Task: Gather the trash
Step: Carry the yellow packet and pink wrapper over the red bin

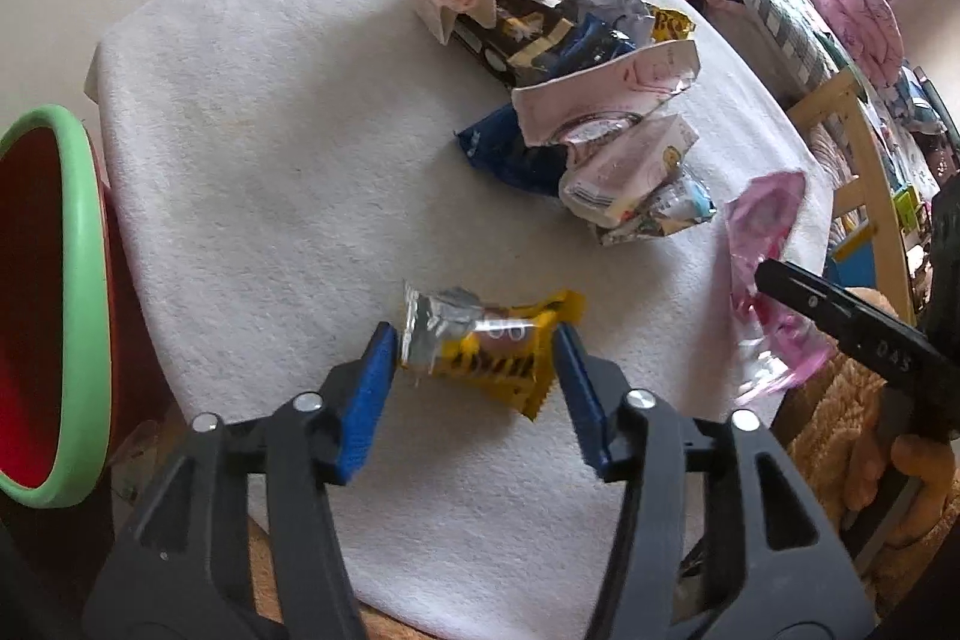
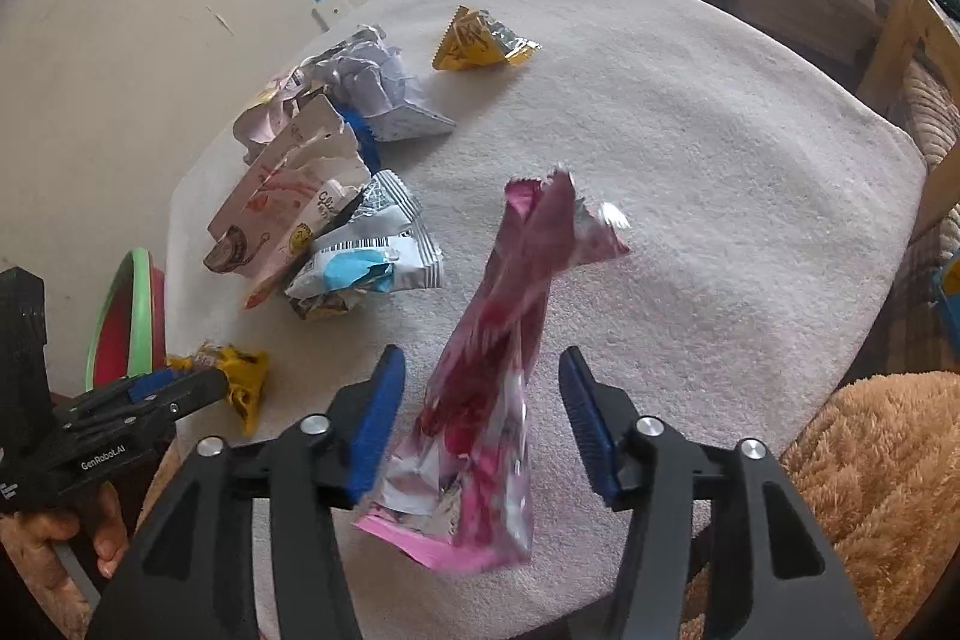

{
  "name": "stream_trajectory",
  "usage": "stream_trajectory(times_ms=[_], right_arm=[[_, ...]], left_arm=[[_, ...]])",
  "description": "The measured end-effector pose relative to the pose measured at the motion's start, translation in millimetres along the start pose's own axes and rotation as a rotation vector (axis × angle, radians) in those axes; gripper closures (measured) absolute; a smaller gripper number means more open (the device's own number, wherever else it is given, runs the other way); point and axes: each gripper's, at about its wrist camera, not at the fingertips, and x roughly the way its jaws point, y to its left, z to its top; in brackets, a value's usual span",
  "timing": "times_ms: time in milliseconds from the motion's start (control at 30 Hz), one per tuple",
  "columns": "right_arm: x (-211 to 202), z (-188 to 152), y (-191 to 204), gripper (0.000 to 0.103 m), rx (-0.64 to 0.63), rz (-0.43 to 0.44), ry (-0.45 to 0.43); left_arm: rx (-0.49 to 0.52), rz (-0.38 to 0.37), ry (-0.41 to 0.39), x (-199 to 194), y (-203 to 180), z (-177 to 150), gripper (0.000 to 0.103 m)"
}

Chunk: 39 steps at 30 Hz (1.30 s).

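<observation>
A yellow and silver snack wrapper (image 1: 480, 346) lies on the white cloth between the blue pads of my left gripper (image 1: 474, 340), which stands open around it without pressing on it. A pink wrapper (image 2: 498, 340), blurred and upright, hangs loose between the wide-apart pads of my right gripper (image 2: 480, 364), which is open. In the left wrist view the pink wrapper (image 1: 762, 232) shows at the right by a black finger of the right gripper (image 1: 840, 316). The left gripper (image 2: 180, 388) with the yellow wrapper (image 2: 240, 376) shows at the lower left of the right wrist view.
A red bin with a green rim (image 1: 84, 280) stands off the table's left edge. A heap of torn wrappers and crumpled paper (image 1: 576, 58) lies mid-table, and a yellow triangular wrapper (image 2: 474, 40) lies farther back. A bed (image 1: 780, 10) and a brown fluffy cover (image 2: 888, 460) are on the right.
</observation>
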Motion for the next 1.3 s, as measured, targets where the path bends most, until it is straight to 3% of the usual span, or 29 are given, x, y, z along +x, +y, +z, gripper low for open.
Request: stream_trajectory(times_ms=[200,233,333,400,433,900,1300], right_arm=[[6.6,-0.6,1.1,0.044,-0.007,-0.005,0.035],[7.9,-1.5,2.7,0.049,-0.017,-0.011,0.041],[12.3,-3.8,7.3,0.078,-0.043,-0.01,0.07],[8.3,-4.1,10.1,0.083,-0.056,-0.016,0.052],[5.9,-4.2,10.8,0.086,-0.059,-0.014,0.042],[-41.4,5.4,33.4,0.087,-0.066,0.047,-0.076],[-49.6,18.5,96.2,0.085,-0.198,0.117,-0.114]], left_arm=[[0.005,-0.002,0.03,6.8,1.0,-3.6,0.049],[0.016,-0.004,0.044,8.9,-1.0,-4.5,0.056],[0.036,-0.001,0.04,7.9,-4.9,-5.1,0.06],[0.046,-0.003,0.033,4.7,-6.1,-4.8,0.064],[0.045,-0.011,0.03,3.0,-5.6,-4.4,0.078],[-0.059,0.011,-0.208,-74.3,24.7,16.2,0.079],[-0.141,0.051,-0.273,-96.3,59.4,8.6,0.079]])
